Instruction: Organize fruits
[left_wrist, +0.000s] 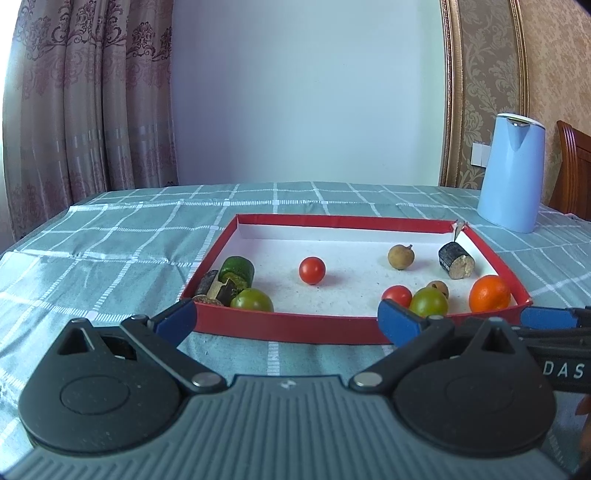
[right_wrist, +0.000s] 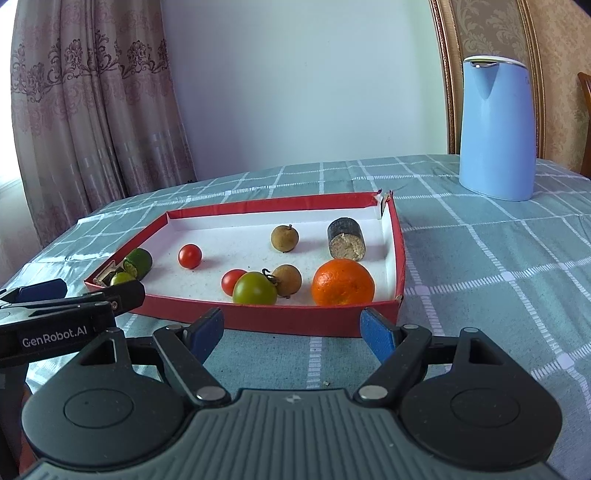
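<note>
- The left tongs (left_wrist: 286, 319) stand wide apart and hold nothing, low over the checked tablecloth (left_wrist: 110, 236) just short of the near wall of the red tray (left_wrist: 288, 328).
- The right tongs (right_wrist: 291, 330) are likewise spread and bare, beside the left ones, facing the tray's near right corner.
- All the fruit in view lies inside the tray; whether it is sorted as wanted I cannot tell.
- Nearest the right tongs sits the orange (right_wrist: 342, 282), likely the heaviest piece, firm with a pebbled peel; it should take a grip across its widest part.
- Beside it, the green tomato (right_wrist: 255, 289) touches a red tomato (right_wrist: 233, 281) and a brown longan (right_wrist: 287, 280). The tomatoes look smooth, slippery and easy to bruise, so a light squeeze at the middle seems right. The longan looks light and thin-shelled.
- Farther in lie another red tomato (right_wrist: 190, 256), a second longan (right_wrist: 284, 238) and a dark cut stalk piece (right_wrist: 346, 239), probably stiff and apt to roll; best held across its round sides.
- At the left wall, a green cut piece (left_wrist: 237, 271) lies crowded with another green tomato (left_wrist: 252, 304) and dark bits.
</note>
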